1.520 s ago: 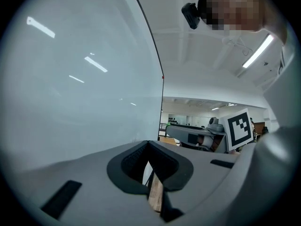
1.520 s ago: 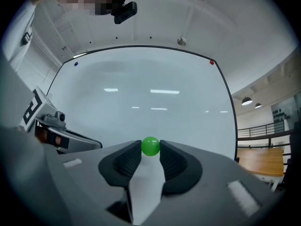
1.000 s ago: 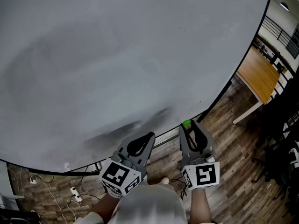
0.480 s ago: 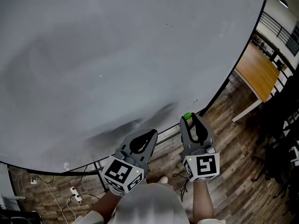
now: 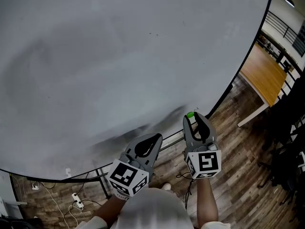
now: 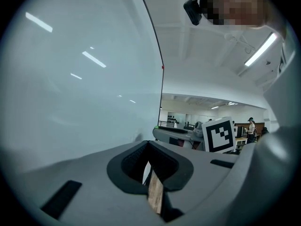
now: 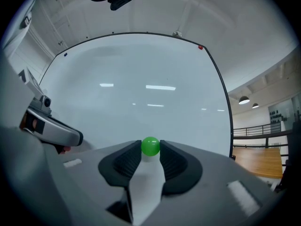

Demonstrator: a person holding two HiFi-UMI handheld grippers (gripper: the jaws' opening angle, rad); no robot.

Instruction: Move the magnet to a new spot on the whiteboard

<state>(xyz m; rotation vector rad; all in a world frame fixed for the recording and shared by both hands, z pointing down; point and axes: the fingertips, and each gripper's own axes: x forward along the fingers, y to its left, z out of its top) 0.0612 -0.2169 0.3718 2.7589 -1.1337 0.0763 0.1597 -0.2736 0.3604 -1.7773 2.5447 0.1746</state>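
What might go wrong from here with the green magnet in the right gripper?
1. The right gripper pinches the round green magnet only at its jaw tips, so it may squirt out and drop to the wooden floor.
2. Near the whiteboard, the magnet might snap on short of the intended spot.
3. The shut left gripper is close alongside and could bump it.

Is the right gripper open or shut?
Shut. The right gripper holds the green magnet pinched between its jaw tips.

Wood-plank floor, light wooden table
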